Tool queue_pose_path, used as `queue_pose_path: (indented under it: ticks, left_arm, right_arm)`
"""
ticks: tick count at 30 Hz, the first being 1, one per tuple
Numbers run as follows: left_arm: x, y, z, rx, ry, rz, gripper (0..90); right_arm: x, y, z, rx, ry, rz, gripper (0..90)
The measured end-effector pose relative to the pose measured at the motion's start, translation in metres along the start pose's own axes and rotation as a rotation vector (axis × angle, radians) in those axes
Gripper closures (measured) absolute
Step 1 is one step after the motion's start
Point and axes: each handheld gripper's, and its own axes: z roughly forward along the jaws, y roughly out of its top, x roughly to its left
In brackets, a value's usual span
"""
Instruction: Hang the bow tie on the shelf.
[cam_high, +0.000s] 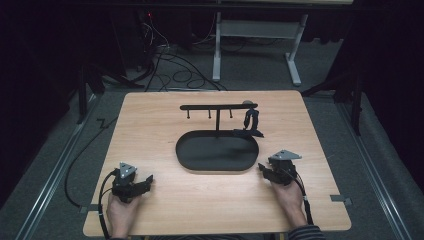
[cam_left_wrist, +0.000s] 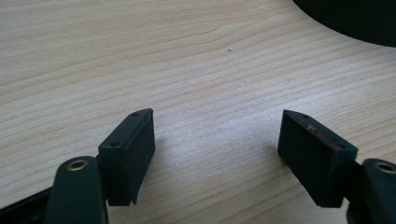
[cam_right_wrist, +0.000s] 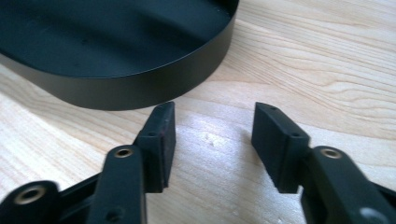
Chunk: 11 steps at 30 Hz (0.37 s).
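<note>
A black oval tray (cam_high: 217, 151) lies in the middle of the wooden table (cam_high: 165, 200). From its far rim rises a black T-shaped rack (cam_high: 218, 106) with small hooks under the bar. A dark object (cam_high: 250, 121) hangs at the bar's right end. My left gripper (cam_high: 146, 180) rests on the table at the front left, open, with only bare wood between its jaws (cam_left_wrist: 217, 135). My right gripper (cam_high: 262, 168) sits at the tray's front right, open and holding nothing (cam_right_wrist: 212, 126). Its jaws point at the tray's side wall (cam_right_wrist: 140, 88), a short way off it.
The tray's edge (cam_left_wrist: 355, 18) shows at the upper right of the left gripper view. Beyond the table's far edge, cables (cam_high: 175, 75) and a white frame's legs (cam_high: 255, 45) lie on the grey floor. A metal rail (cam_high: 55, 175) runs along the table's left side.
</note>
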Motion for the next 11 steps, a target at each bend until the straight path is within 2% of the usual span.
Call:
queue_pose_path:
  ticks: [3,11]
  left_arm:
    - [-0.0001,0.0,0.0,0.0,-0.002,0.001,27.6]
    - [0.0002,-0.0002,-0.0001,-0.003,-0.005,-0.001,27.7]
  right_arm:
    - [-0.0025,0.0001,0.0008,0.002,0.005,0.022,46.2]
    - [-0.0023,0.0001,0.0007,0.004,0.004,0.019,46.0]
